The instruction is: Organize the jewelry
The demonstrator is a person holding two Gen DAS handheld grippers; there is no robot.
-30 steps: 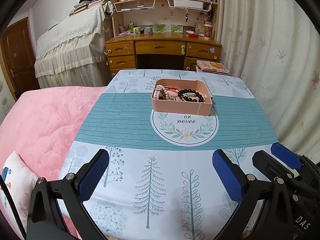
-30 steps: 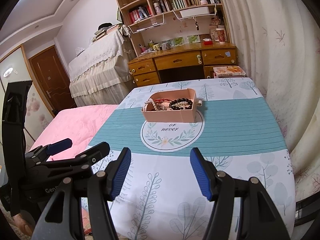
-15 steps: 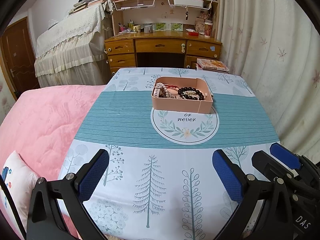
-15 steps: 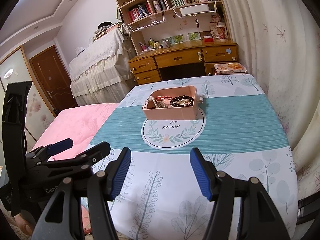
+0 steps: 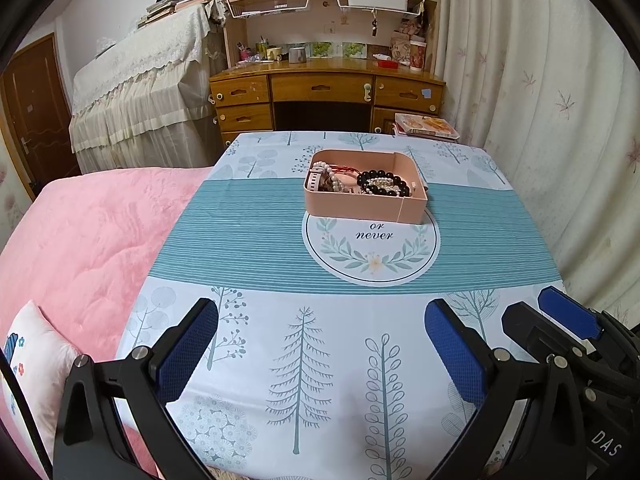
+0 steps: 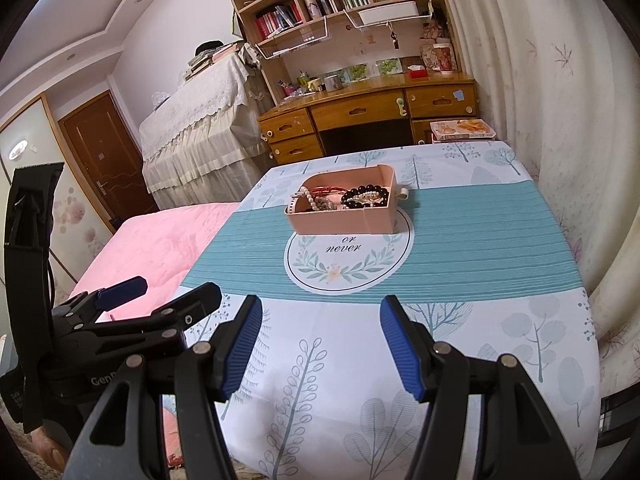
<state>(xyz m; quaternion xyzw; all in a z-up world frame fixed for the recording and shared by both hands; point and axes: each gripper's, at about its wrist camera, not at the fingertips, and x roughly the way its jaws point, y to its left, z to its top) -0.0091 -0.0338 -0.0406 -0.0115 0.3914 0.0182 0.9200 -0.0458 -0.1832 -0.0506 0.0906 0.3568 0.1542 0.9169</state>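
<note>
A pink open box [image 5: 364, 204] stands near the middle of the table on a round "or never" print. It holds a black bead bracelet [image 5: 383, 184], a white pearl strand [image 5: 324, 170] and red cord. The box also shows in the right wrist view [image 6: 340, 222] with the black beads [image 6: 366, 196]. My left gripper [image 5: 320, 344] is open and empty over the near edge of the table. My right gripper [image 6: 320, 344] is open and empty, also at the near edge, to the right of the left one [image 6: 120, 296].
The table wears a tree-print cloth [image 5: 304, 360] with a teal band. A pink bed [image 5: 80, 248] lies left of it. A wooden desk [image 5: 324, 92] stands behind. A curtain [image 5: 560, 120] hangs close on the right.
Both views shifted slightly; the box sits a little lower and nearer in the right wrist view. Both grippers stay open and empty.
</note>
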